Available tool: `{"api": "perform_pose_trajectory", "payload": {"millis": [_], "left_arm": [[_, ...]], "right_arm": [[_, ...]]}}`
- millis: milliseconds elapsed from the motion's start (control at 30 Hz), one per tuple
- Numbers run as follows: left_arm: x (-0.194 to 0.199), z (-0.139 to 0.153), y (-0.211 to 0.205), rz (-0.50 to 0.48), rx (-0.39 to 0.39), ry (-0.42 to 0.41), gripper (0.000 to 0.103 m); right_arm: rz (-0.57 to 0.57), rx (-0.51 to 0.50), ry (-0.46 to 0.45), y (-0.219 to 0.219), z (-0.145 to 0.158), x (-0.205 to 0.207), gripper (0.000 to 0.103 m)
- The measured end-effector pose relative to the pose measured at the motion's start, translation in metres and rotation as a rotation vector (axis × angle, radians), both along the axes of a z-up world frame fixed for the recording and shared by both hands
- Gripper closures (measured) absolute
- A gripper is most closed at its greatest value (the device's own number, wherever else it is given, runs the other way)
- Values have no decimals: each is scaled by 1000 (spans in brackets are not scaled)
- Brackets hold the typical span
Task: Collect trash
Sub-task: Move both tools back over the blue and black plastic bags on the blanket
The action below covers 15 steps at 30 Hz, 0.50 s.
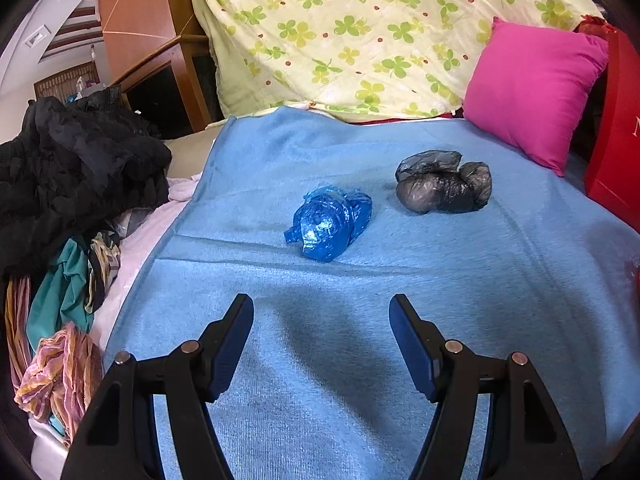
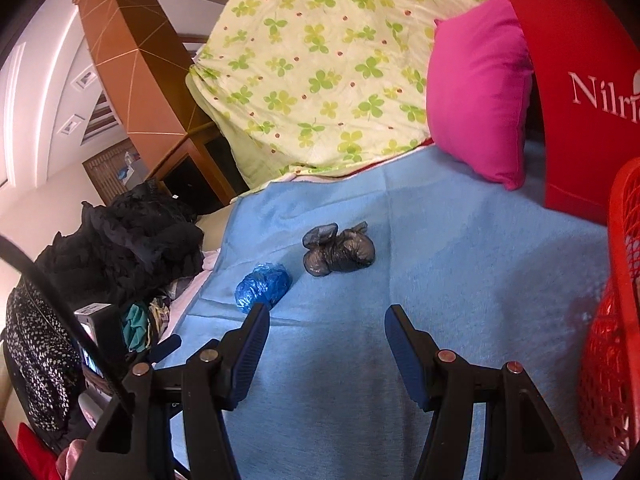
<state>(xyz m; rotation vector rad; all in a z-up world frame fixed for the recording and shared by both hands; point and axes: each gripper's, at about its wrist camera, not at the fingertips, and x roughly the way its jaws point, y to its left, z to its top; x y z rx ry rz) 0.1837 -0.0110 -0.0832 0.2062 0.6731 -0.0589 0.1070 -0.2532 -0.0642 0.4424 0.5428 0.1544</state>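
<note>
A crumpled blue plastic bag (image 1: 328,222) lies on the light blue blanket (image 1: 500,280). A crumpled grey-black plastic bag (image 1: 444,184) lies to its right and a little farther off. My left gripper (image 1: 322,304) is open and empty, hovering above the blanket short of the blue bag. In the right wrist view the blue bag (image 2: 262,286) and the grey-black bag (image 2: 338,252) show ahead. My right gripper (image 2: 326,312) is open and empty, its left fingertip close to the blue bag. A red mesh basket (image 2: 616,340) stands at the right edge.
A pink pillow (image 1: 536,92) and a clover-print quilt (image 1: 360,28) lie at the back. A red paper bag (image 2: 580,80) stands at the right. A heap of dark and coloured clothes (image 1: 72,184) lies at the left of the blanket.
</note>
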Motion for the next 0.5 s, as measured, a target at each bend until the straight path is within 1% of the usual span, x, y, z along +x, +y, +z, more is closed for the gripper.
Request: {"api": "perform_pose_trajectory", "payload": {"millis": [167, 367, 500], "left_arm": [[1, -2, 0, 7, -2, 5, 32], [4, -4, -1, 11, 5, 9, 32], [9, -6, 0, 15, 11, 14, 32]], "right_arm": [[-6, 16, 28, -3, -5, 5, 39], [-17, -24, 47, -2, -9, 20, 39], [-25, -24, 65, -5, -14, 35, 39]]}}
